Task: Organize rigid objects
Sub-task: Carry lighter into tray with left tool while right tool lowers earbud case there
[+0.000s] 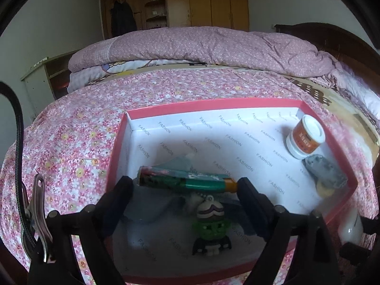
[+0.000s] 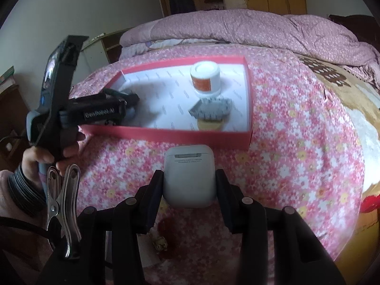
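A red box [image 1: 213, 105] with a white lining lies on the flowered bedspread. Over its near-left part my left gripper [image 1: 185, 185] stands open. A green tube [image 1: 190, 180] lies lengthwise between the fingertips, with a sliver of gap at the left pad. Below it a small green figure [image 1: 211, 225] stands on the box floor. In the right wrist view my left gripper [image 2: 128, 99] reaches into the box [image 2: 166, 134] from the left. My right gripper [image 2: 190, 182] is shut on a white earbud case [image 2: 190, 175], held in front of the box's near wall.
A white jar with an orange label [image 2: 206, 78] and a grey ridged piece on a yellow disc [image 2: 210, 109] sit in the box's right end. A folded pink quilt [image 1: 201, 45] lies behind. A hand [image 2: 40, 156] holds the left gripper's handle.
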Demonstrator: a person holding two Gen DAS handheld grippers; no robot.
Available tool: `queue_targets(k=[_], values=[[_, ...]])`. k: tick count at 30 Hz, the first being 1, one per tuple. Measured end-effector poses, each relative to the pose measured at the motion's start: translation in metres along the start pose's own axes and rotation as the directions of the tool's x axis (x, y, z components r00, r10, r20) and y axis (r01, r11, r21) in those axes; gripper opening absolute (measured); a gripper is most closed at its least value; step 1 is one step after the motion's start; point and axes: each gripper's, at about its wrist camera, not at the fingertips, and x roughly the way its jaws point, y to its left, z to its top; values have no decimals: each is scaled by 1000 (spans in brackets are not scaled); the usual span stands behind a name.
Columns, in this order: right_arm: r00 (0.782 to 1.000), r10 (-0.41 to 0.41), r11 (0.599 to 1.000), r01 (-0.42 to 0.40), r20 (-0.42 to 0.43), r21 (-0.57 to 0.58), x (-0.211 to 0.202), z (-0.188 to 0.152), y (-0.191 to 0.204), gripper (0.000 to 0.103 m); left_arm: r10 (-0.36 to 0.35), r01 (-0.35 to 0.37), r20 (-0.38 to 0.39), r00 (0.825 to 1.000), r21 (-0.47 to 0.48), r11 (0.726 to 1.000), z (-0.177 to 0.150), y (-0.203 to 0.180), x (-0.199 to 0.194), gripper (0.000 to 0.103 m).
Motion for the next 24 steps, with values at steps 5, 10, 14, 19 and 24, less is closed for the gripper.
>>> queue_targets(k=[5, 10, 14, 19, 24], values=[[1000, 4, 1000, -4, 12, -2, -2, 13, 0, 44, 1, -1, 4, 1000, -7, 1000, -1, 0, 0, 92], [999, 20, 1000, -20, 27, -7, 0, 34, 2, 44, 5, -5, 7, 1000, -13, 1000, -1, 0, -1, 92], [999, 27, 999, -26, 26, -19, 13, 51, 5, 44, 0, 0, 7, 1000, -18, 1000, -2, 0, -3, 92], [999, 31, 999, -30, 9, -29, 34, 68, 8, 44, -5, 5, 4, 1000, -23, 1000, -2, 1, -4, 92], [1000, 21, 1000, -21, -1, -17, 50, 81, 4, 44, -12, 12, 2, 1000, -27, 1000, -3, 1, -4, 92]])
